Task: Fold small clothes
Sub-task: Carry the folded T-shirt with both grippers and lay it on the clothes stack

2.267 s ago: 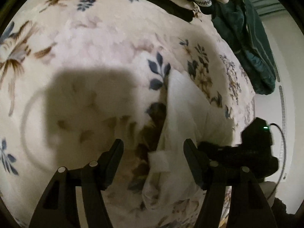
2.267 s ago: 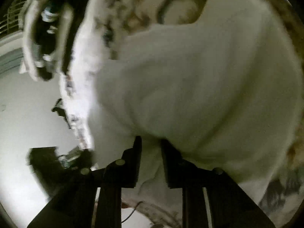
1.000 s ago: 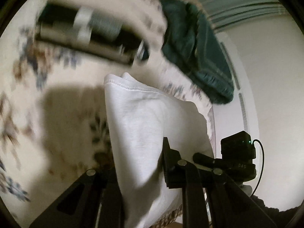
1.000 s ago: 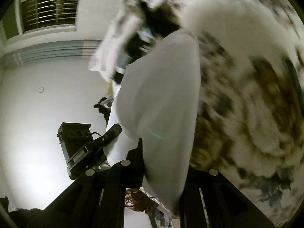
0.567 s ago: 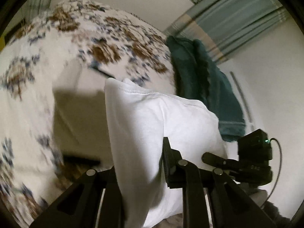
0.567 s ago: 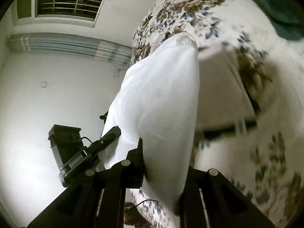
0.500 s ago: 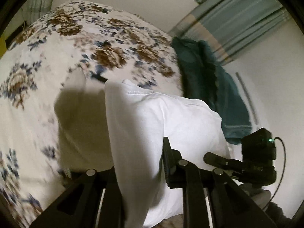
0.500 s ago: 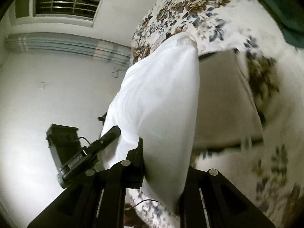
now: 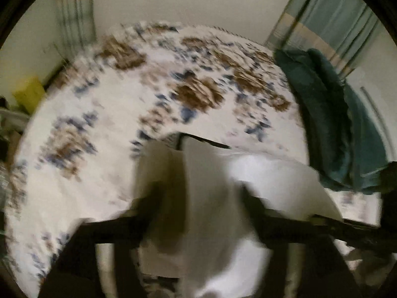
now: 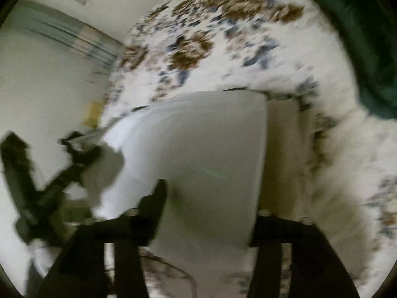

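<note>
A floral bedspread [image 9: 124, 114] in brown and blue fills both views, with pale walls behind it and heavy motion blur throughout. The left wrist view alone shows striped curtains [image 9: 330, 17] at the upper right, a yellow object [image 9: 28, 94] at the bed's far left edge, and the full drape of a dark teal blanket [image 9: 335, 129]; the right wrist view catches only a corner of that blanket [image 10: 372, 49] but shows the left gripper [image 10: 82, 154] from the side, blurred. The white garment [image 9: 218, 198] hangs between the 2 grippers above the bed. The left gripper [image 9: 201, 193] has its fingers spread apart with cloth lying between them. The right gripper [image 10: 211, 203] is likewise spread wide, the garment [image 10: 198, 161] draped across the gap and covering the right finger's tip.
</note>
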### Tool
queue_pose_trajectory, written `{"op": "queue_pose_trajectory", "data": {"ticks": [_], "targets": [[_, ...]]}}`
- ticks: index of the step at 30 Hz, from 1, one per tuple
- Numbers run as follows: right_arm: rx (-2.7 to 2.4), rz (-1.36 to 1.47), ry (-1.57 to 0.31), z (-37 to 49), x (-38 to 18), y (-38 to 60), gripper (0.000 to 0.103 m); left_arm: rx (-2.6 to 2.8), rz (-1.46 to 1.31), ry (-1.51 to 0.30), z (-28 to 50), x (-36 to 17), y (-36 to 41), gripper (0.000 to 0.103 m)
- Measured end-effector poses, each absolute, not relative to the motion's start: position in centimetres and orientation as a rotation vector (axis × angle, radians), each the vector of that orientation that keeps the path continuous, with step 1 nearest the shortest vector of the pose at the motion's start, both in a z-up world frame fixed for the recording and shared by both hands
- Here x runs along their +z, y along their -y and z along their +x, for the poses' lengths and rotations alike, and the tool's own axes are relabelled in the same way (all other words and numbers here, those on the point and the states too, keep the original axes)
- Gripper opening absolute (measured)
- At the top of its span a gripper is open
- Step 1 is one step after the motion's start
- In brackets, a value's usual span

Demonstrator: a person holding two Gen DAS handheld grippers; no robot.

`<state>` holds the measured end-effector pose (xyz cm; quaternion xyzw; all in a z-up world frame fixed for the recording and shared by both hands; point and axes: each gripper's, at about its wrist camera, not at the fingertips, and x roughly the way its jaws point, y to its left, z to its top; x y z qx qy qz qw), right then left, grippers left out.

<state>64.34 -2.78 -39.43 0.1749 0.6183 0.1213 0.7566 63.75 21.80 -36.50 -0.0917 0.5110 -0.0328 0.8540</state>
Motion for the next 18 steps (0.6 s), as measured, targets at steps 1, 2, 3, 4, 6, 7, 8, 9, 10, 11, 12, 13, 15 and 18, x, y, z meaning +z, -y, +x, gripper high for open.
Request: {"op": "queue_pose_trajectory", "data": {"ticks": [1,2,3,4,6,7,8,9,10,11,12,13,15,18], "targets": [[0.238,0.341,-1.337,63.9,-39.1,2.7,0.082,-0.058,-0.185,-1.07,63.5,-36.3,-21.8,0.103],[0.197,0.272,-1.32,63.2,-38.5,2.5,0.095,-0.033,-0.167,-1.062,63.0,-36.0,-21.8,0.103],[0.157,0.207,-1.309,62.5,-38.1,2.4,0.102,-0.014,-0.152,-1.059,62.6,-35.8,-21.7,0.103],[0.107,0.129,-1.298,61.5,-37.5,2.1,0.103,0.007,-0.136,-1.056,62.2,-35.5,-21.6,0.103],[0.046,0.07,-1.288,60.2,-36.9,2.3,0.103,0.048,-0.103,-1.046,60.9,-34.8,-21.3,0.103],[0.014,0.052,-1.281,59.1,-36.4,2.5,0.103,0.056,-0.1,-1.039,60.2,-34.4,-21.2,0.103],[-0.008,0.045,-1.274,58.3,-36.0,2.6,0.103,0.062,-0.091,-1.034,59.2,-33.9,-20.9,0.103],[-0.026,0.034,-1.267,57.5,-35.5,2.7,0.103,0.073,-0.074,-1.033,58.3,-33.5,-20.6,0.103],[-0.045,0.015,-1.257,56.6,-34.8,2.8,0.103,0.082,-0.056,-1.033,57.4,-33.1,-20.2,0.103],[-0.055,0.007,-1.248,55.8,-34.1,2.8,0.103,0.085,-0.046,-1.03,56.6,-32.6,-19.9,0.103],[-0.061,0.004,-1.238,55.0,-33.4,2.8,0.103,0.085,-0.04,-1.025,55.9,-32.2,-19.6,0.103],[-0.068,0.006,-1.223,53.8,-32.2,2.9,0.103,0.087,-0.033,-1.018,55.1,-31.6,-19.4,0.103],[-0.073,0.011,-1.2,52.3,-30.5,2.9,0.103,0.087,-0.024,-0.999,53.2,-29.9,-18.9,0.103],[-0.079,0.018,-1.147,49.6,-27.2,3.2,0.103,0.084,-0.029,-0.971,50.7,-27.2,-18.3,0.103]]}}
